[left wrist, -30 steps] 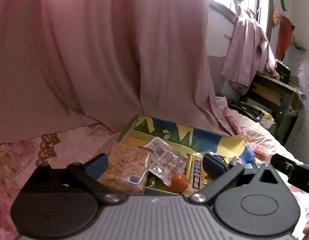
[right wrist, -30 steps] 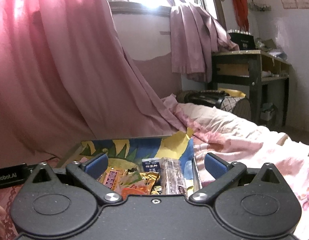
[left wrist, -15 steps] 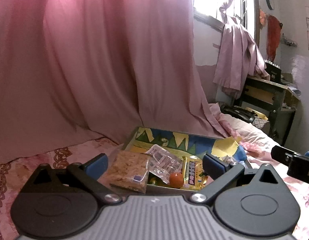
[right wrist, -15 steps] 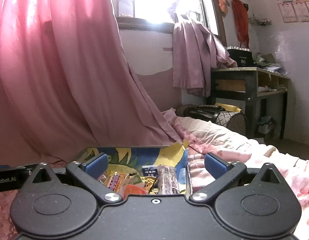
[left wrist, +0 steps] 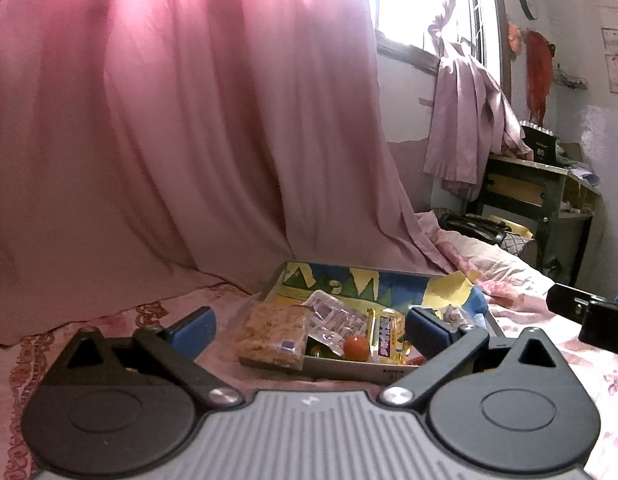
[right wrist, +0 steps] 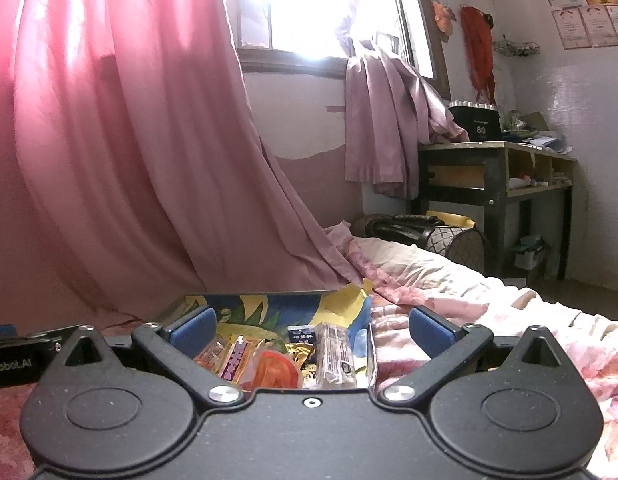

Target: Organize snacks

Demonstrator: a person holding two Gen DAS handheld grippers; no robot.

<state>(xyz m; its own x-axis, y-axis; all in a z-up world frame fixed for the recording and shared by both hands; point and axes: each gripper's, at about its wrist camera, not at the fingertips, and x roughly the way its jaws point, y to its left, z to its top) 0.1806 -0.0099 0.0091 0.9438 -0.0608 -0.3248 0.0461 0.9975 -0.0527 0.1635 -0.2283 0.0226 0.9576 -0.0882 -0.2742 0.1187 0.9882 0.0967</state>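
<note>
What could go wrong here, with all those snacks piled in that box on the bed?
The cracker packet leans over the near rim of the box, so a nudge might tip it onto the bedspread. The small orange ball sits loose among the wrappers and could roll off if they are stirred. The box rests on soft bedding, so pressing in with either open gripper might tilt it.

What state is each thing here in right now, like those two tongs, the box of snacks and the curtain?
Left tongs: open, empty.
Right tongs: open, empty.
Snack box: open-topped, holding packets.
Cracker packet: leaning over the box's near left corner.
Small orange ball: resting inside the box.
Pink curtain: drawn, trailing onto the bed.
Desk drawer: shut.
</note>
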